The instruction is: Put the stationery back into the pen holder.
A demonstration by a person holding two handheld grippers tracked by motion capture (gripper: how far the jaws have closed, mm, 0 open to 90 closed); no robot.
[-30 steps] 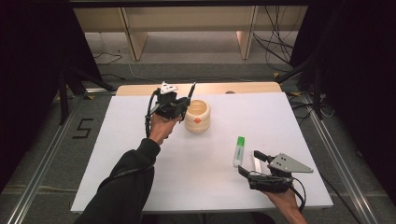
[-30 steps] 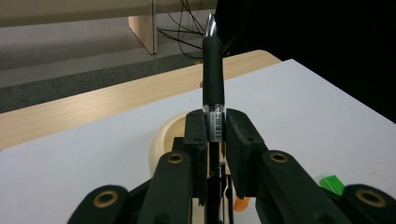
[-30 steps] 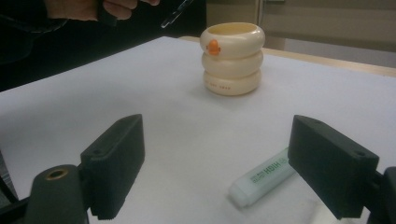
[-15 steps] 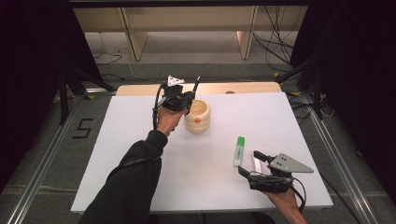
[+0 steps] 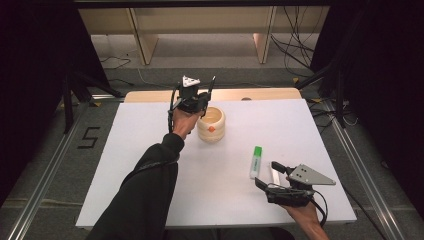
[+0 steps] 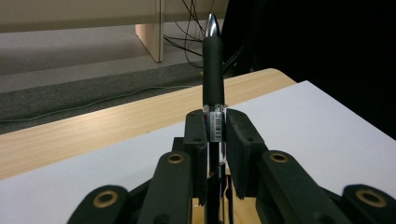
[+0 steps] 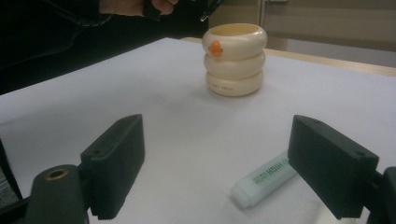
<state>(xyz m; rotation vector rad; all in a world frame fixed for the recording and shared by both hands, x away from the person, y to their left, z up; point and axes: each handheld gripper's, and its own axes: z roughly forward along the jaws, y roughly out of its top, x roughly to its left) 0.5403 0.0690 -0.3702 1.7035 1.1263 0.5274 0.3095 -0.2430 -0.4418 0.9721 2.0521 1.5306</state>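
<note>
Since the earlier picture the left gripper (image 5: pixel 204 97) has slid rightward along the table's (image 5: pixel 125 165) far edge, jaws clamped on a black pen (image 6: pixel 213 79) (tip up) over the cream holder (image 5: pixel 211 124). The holder's contents cannot be told. Right gripper (image 5: pixel 270 175) gapes near the front-right corner beside a green-capped tube (image 5: pixel 256 161).

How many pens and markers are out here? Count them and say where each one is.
2. A black pen is clamped upright in the left tongs, beside the cream pot. A white marker with a green cap lies on the table near the open right tongs. More may hide inside the pot.
</note>
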